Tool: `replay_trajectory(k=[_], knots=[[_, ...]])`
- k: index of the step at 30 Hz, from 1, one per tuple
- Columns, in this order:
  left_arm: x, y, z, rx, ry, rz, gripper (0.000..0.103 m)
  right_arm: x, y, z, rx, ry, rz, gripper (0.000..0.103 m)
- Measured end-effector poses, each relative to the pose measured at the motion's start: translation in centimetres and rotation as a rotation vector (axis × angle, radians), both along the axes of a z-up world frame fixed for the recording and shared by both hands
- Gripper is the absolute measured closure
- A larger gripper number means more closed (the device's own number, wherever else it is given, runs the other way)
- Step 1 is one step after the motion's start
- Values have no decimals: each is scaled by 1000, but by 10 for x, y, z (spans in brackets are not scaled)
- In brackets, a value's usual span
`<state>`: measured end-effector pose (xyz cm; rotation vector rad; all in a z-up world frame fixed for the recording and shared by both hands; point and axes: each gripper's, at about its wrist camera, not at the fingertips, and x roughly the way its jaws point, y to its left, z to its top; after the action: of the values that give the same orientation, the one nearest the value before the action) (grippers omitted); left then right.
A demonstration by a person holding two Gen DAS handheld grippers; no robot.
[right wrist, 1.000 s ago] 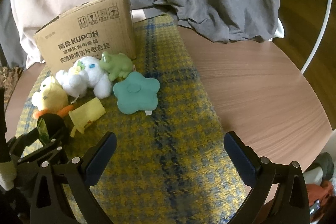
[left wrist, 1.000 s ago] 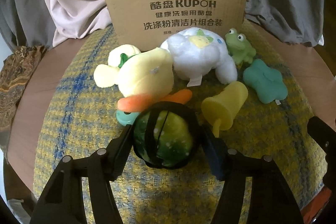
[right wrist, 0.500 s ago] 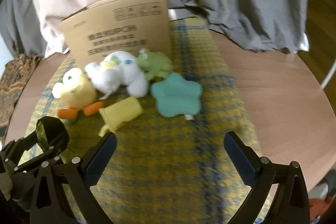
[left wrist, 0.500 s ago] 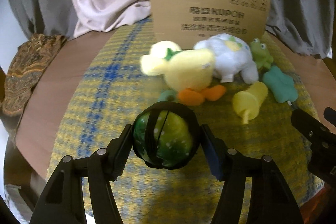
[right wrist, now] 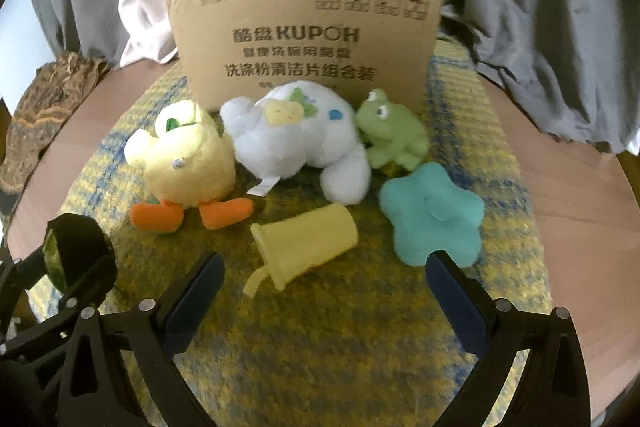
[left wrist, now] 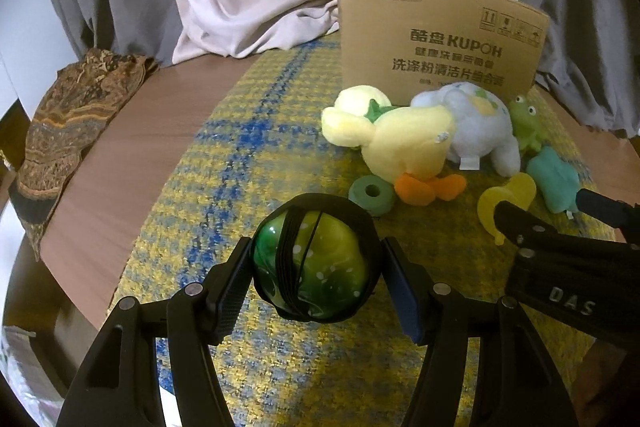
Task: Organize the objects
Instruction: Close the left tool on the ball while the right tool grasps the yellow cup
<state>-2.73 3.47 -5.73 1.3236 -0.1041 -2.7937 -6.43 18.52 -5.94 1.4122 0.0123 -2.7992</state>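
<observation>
Left claw [left wrist: 316, 263] clamps green ball [left wrist: 310, 267]; right claw [right wrist: 320, 291] agape, empty above yellow cup [right wrist: 306, 245]; plush toys unsorted before cardboard box [right wrist: 308, 39].

Right wrist view blurred throughout — small print on cardboard box [right wrist: 308, 39] unreadable. Green ring [left wrist: 371, 193] partly hidden behind yellow duck plush [left wrist: 404, 143] in left wrist view. Yellow cup [left wrist: 506, 203] and teal star [left wrist: 554, 179] partly covered by right gripper [left wrist: 560, 227] — its jaw gap not discernible there.
</observation>
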Motion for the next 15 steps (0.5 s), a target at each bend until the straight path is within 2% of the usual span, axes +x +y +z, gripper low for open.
replay_trajectory(k=[7, 10, 12, 15], knots=[[-7, -3, -2, 14, 3, 9, 40, -13, -3, -7, -8, -13, 12, 12], [-9, -5, -3, 20, 2, 7, 40, -19, -5, -14, -24, -47, 25, 22], [-10, -6, -3, 21, 5, 10, 40, -22, -5, -21, -40, -72, 22, 34], [-12, -8, -4, 28, 2, 11, 40, -22, -4, -26, -56, -83, 12, 38]])
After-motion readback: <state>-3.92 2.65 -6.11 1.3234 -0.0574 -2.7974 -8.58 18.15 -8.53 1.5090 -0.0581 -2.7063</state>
